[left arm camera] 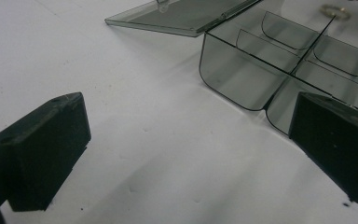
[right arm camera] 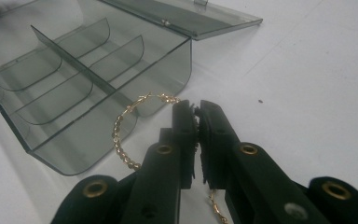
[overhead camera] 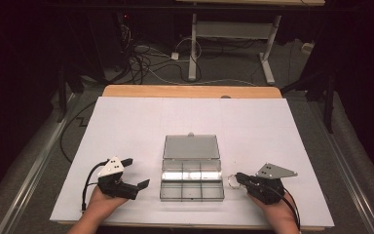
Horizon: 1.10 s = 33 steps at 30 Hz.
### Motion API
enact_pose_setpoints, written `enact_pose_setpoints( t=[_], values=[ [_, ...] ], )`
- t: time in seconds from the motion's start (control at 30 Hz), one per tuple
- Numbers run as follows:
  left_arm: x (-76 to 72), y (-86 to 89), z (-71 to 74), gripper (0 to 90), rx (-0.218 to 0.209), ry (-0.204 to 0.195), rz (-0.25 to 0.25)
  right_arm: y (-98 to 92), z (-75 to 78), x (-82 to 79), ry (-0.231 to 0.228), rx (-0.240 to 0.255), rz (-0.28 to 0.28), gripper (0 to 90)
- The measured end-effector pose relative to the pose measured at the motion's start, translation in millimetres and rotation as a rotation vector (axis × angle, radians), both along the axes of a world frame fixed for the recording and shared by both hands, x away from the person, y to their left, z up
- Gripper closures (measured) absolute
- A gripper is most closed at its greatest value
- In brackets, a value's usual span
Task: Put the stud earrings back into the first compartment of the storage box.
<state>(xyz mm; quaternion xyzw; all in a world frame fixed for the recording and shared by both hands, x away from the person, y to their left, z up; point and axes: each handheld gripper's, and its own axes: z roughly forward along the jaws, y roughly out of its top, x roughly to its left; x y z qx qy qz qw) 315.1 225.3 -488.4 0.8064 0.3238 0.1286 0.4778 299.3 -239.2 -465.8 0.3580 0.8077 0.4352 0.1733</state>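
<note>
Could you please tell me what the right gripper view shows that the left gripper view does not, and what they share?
The right gripper view alone shows the right gripper with its black jaws shut on the gold twisted hoop earring, just outside the box's end wall. The left gripper view alone shows the left gripper with jaws wide apart over bare white table, holding nothing. Both show the clear smoky plastic compartment box, its hinged lid lying open flat and its dividers visible.

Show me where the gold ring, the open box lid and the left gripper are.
gold ring (right arm camera: 121,135), right gripper view, left arc.
box lid (overhead camera: 191,146), high view, centre of panel.
left gripper (overhead camera: 137,172), high view, between its tips.
</note>
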Motion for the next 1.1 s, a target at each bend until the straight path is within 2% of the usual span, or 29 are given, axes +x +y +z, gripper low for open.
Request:
enact_pose_setpoints(
  t=[0.37, 0.67, 1.1],
  values=[
    [0.0, 0.1, 0.0, 0.0, -0.001, 0.0, -0.003, -0.5, 16.0, 0.6, -0.037, 0.015, -0.011, 86.8],
    [0.1, 0.3, 0.0, 0.0, -0.002, 0.001, -0.007, 7.6, 25.8, 5.2, -0.059, 0.016, -0.002, 86.8],
    [-0.6, 0.7, 0.0, 0.0, -0.006, -0.003, -0.005, 34.2, 36.5, 14.4, -0.088, 0.011, 0.052, 86.8]
  ],
)
